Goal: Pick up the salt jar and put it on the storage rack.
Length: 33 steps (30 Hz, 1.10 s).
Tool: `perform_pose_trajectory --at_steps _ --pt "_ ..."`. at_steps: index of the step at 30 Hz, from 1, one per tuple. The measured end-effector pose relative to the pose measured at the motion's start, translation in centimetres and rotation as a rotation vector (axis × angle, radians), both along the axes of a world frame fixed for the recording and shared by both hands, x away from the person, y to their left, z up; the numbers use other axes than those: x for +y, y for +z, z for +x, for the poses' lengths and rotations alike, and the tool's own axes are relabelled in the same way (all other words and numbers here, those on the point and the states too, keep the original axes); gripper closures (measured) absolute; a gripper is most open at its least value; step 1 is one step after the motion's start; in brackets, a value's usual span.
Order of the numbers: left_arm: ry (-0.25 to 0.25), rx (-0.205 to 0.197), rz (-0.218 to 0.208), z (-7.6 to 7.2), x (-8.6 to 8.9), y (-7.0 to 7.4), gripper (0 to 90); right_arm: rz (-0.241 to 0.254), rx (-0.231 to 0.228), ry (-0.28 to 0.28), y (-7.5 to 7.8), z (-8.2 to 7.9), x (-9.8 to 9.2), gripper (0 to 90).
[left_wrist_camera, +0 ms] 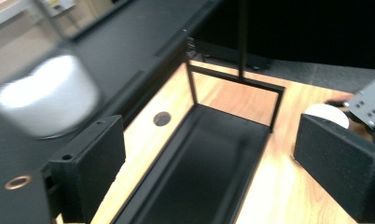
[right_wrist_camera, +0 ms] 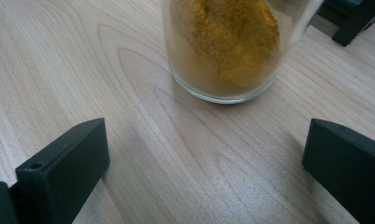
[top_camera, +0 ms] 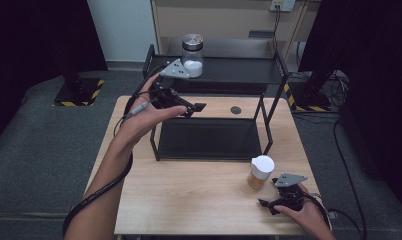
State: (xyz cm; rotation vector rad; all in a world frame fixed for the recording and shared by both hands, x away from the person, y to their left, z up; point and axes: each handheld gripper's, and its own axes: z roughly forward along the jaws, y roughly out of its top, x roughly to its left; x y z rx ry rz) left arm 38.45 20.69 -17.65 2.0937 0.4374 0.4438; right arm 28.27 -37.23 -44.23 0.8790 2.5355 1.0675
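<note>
A glass jar of white powder (top_camera: 192, 59) with a metal lid stands at the left of a black rack's top shelf (top_camera: 239, 71). My left gripper (top_camera: 194, 109) hovers just in front of and below that shelf, open, with nothing between its jaws. In the left gripper view the white jar (left_wrist_camera: 45, 100) is a blur at the left, outside the open left gripper (left_wrist_camera: 213, 158). A jar of yellow powder (top_camera: 260, 174) with a white lid stands on the table at the right. My right gripper (top_camera: 267, 205) rests just in front of it, open. The yellow jar (right_wrist_camera: 227, 51) stands beyond the right gripper (right_wrist_camera: 204, 158).
The rack's lower tray (top_camera: 209, 139) lies on the wooden table (top_camera: 189, 195) under the shelf, framed by thin black posts (top_camera: 267, 120). A round hole (top_camera: 235, 110) sits in the tabletop behind the tray. Shelving and cables stand beyond the table.
</note>
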Motion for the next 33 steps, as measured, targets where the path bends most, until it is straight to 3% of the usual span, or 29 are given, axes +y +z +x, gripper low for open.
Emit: perform_pose_trajectory --at_steps 2,6,10,21,28,33 --pt "-0.024 0.006 -0.006 0.1 -0.1 -0.9 6.6 0.0 0.0 0.0 0.0 0.0 0.0 1.4" --pt "-0.052 0.021 0.052 -0.1 -1.3 -2.4 6.4 0.0 0.0 0.0 0.0 0.0 0.0 1.4" --pt "-0.085 0.035 0.069 -0.2 -2.1 -4.5 5.0 0.0 0.001 -0.001 0.0 0.0 0.0 1.4" --pt "-0.118 0.096 0.068 -0.2 -3.0 -11.3 5.0 -0.001 0.001 0.0 0.0 0.0 0.0 1.4" --pt "-0.129 0.108 0.072 -0.9 -3.3 -14.3 4.6 -0.001 0.0 -0.001 0.0 0.0 0.0 1.4" --pt "-0.105 0.122 0.057 -1.5 -3.1 -16.2 4.7 -0.001 -0.001 -0.002 0.0 -0.1 0.0 1.5"
